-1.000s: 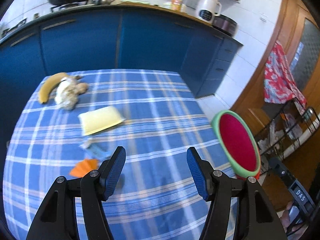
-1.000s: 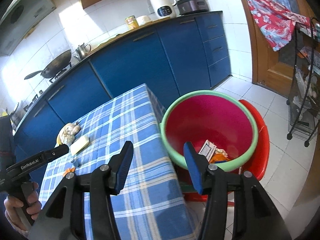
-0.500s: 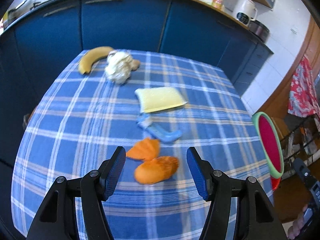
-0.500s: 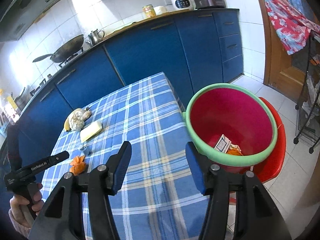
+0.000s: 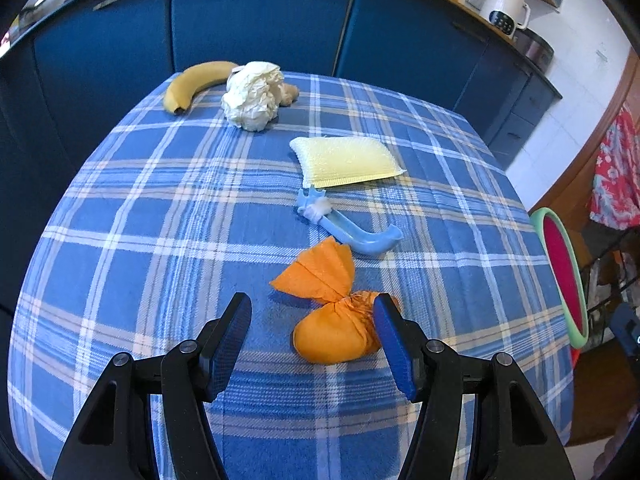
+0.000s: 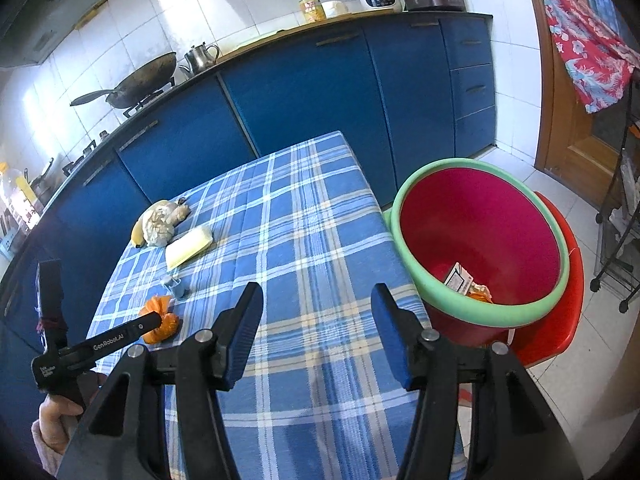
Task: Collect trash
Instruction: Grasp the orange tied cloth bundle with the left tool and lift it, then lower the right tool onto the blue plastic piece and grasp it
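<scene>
An orange twisted paper wrapper [image 5: 330,312] lies on the blue checked tablecloth [image 5: 160,220]. My left gripper [image 5: 312,336] is open, its fingers on either side of the wrapper's near end, the right pad close to it. A blue plastic piece [image 5: 352,230], a yellow sponge [image 5: 346,160], a crumpled white paper ball [image 5: 252,96] and a banana [image 5: 196,82] lie farther back. My right gripper [image 6: 316,332] is open and empty above the table's near right edge. The red bin with a green rim [image 6: 480,248] stands right of the table, trash inside.
The bin rests on a red chair [image 6: 560,320]. Blue kitchen cabinets [image 6: 320,92] run behind the table. A wire rack [image 6: 620,220] and a door with a hanging red cloth [image 6: 584,48] stand at the right. The left gripper also shows in the right wrist view [image 6: 120,336].
My left gripper has moved forward and down toward the orange wrapper, which now lies between its fingers. My right gripper has drifted back from the bin toward the table.
</scene>
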### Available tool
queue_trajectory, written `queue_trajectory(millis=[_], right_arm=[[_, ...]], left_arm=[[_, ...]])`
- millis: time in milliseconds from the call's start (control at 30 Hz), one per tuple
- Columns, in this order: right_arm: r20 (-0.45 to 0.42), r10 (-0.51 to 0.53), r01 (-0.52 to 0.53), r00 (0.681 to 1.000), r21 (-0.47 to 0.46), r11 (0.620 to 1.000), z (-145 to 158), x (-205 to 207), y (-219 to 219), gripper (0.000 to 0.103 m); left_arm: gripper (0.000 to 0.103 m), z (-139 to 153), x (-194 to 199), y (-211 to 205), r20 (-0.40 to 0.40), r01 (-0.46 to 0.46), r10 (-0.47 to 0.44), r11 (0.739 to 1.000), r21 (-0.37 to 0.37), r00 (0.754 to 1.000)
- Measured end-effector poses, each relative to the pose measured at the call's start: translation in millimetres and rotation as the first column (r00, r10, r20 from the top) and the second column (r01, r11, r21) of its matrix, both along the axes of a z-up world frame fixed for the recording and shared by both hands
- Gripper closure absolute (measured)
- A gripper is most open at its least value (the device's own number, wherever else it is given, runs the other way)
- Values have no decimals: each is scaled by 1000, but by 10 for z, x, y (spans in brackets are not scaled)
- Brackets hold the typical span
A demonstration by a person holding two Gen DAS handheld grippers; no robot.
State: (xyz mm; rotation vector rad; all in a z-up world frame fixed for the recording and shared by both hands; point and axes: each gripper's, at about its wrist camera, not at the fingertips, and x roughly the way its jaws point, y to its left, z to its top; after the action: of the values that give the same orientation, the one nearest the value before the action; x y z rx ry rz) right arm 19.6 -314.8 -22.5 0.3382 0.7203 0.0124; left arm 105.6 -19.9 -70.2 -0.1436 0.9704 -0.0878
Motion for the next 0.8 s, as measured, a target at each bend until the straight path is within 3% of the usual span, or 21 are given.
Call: queue_trajectory(millis=[133, 300, 367, 433, 633, 800], right_arm=[[-6, 5, -5, 1000, -1, 1000, -16, 21, 21, 45], [-12, 15, -15, 1000, -4, 1000, -30, 39, 65, 45], [-14, 20, -20, 1000, -5, 1000, -30, 56, 89, 45], [-15, 24, -24, 1000, -6, 1000, -35, 57, 114, 45], [-21, 49, -49, 999, -9, 999, -48, 120, 225, 45], [-24, 79, -79, 997, -14, 997, -48, 189, 372, 45]], left_arm=[[40, -25, -11, -38, 2, 20, -20, 1000, -15, 1000], [65, -29, -53, -86, 12, 59, -58, 997, -48, 998], [67, -20, -64, -91, 16, 65, -64, 996, -56, 998], [75, -16, -76, -80, 20, 70, -69, 995, -65, 997], [85, 10, -101, 43, 23, 55, -53, 991, -118, 998], [87, 116, -136, 174, 57, 32, -24, 991, -133, 998]])
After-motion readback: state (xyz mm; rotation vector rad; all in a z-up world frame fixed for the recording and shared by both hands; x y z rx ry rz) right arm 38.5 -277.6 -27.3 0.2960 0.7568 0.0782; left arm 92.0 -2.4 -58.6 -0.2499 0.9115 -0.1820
